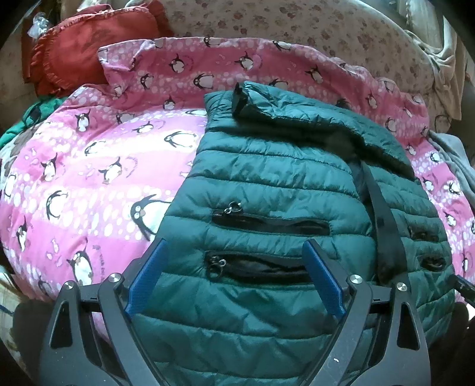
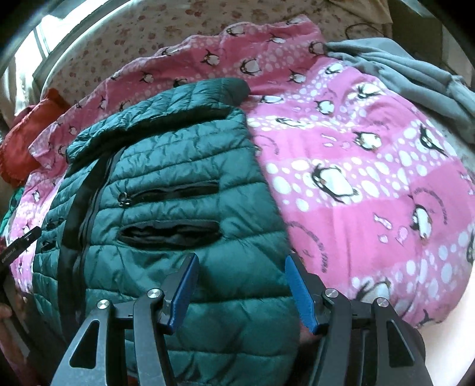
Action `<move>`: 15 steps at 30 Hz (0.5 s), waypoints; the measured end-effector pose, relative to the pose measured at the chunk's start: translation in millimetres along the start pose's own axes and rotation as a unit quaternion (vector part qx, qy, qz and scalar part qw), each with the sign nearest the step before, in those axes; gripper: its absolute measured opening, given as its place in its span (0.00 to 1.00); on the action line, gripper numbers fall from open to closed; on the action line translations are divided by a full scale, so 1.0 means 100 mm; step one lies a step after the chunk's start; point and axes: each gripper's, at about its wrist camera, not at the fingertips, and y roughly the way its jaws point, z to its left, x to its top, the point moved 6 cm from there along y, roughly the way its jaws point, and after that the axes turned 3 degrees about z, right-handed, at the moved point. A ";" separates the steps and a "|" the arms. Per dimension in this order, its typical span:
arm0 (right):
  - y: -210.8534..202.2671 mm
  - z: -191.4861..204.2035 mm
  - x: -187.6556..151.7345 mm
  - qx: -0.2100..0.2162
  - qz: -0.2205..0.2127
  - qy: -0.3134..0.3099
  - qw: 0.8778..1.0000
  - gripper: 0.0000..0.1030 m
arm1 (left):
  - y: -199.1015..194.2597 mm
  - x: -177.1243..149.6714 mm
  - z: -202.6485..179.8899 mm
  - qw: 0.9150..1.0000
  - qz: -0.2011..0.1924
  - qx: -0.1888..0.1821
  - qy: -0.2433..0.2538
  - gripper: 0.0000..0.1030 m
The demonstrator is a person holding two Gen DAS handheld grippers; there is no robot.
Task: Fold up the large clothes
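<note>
A dark green quilted puffer jacket (image 1: 267,166) lies front-up on a pink penguin-print blanket (image 1: 89,178), with a sleeve folded across its top. Its black zip strip (image 1: 383,219) runs down the middle, and open zip pockets sit on each side. My left gripper (image 1: 234,242) stands wide open just above the jacket's lower left part, its blue pads (image 1: 148,276) either side of a pocket. In the right wrist view the jacket (image 2: 166,166) fills the left half. My right gripper (image 2: 242,256) is open over its lower right edge, with nothing pressed between the pads.
A red frilled cushion (image 1: 95,50) lies at the far left and a grey garment (image 2: 415,74) at the far right of the blanket (image 2: 356,166). A floral sheet (image 1: 297,23) lies beyond. Green cloth (image 1: 23,121) shows at the left edge.
</note>
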 end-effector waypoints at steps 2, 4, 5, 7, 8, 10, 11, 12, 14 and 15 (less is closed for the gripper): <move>0.00 -0.05 -0.04 0.003 0.004 0.007 1.000 0.56 | -0.01 -0.02 0.02 1.000 0.001 0.000 -0.001 0.89; 0.02 -0.09 -0.07 0.011 0.010 0.016 1.000 0.56 | 0.00 -0.04 0.04 1.000 0.003 0.002 -0.003 0.89; 0.03 -0.09 -0.08 0.012 0.011 0.017 1.000 0.56 | 0.00 -0.06 0.05 1.000 0.005 0.002 -0.004 0.89; 0.04 -0.10 -0.10 0.011 0.015 0.017 1.000 0.57 | 0.00 -0.09 0.06 1.000 0.008 0.003 -0.004 0.89; 0.04 -0.10 -0.12 0.011 0.015 0.017 1.000 0.58 | 0.00 -0.10 0.07 1.000 0.008 0.004 -0.003 0.89; 0.03 -0.09 -0.14 0.011 0.016 0.013 1.000 0.58 | 0.00 -0.13 0.08 1.000 0.009 0.004 -0.003 0.89; 0.03 -0.09 -0.15 0.012 0.017 0.012 1.000 0.58 | 0.00 -0.14 0.08 1.000 0.010 0.004 -0.003 0.89; 0.03 -0.09 -0.16 0.012 0.018 0.011 1.000 0.58 | 0.01 -0.16 0.09 1.000 0.012 0.004 -0.004 0.89; 0.04 -0.10 -0.17 0.015 0.019 0.013 1.000 0.59 | 0.02 -0.19 0.09 1.000 0.018 0.003 -0.003 0.89; 0.05 -0.11 -0.18 0.018 0.021 0.017 0.999 0.59 | 0.02 -0.20 0.10 1.000 0.020 0.003 -0.004 0.89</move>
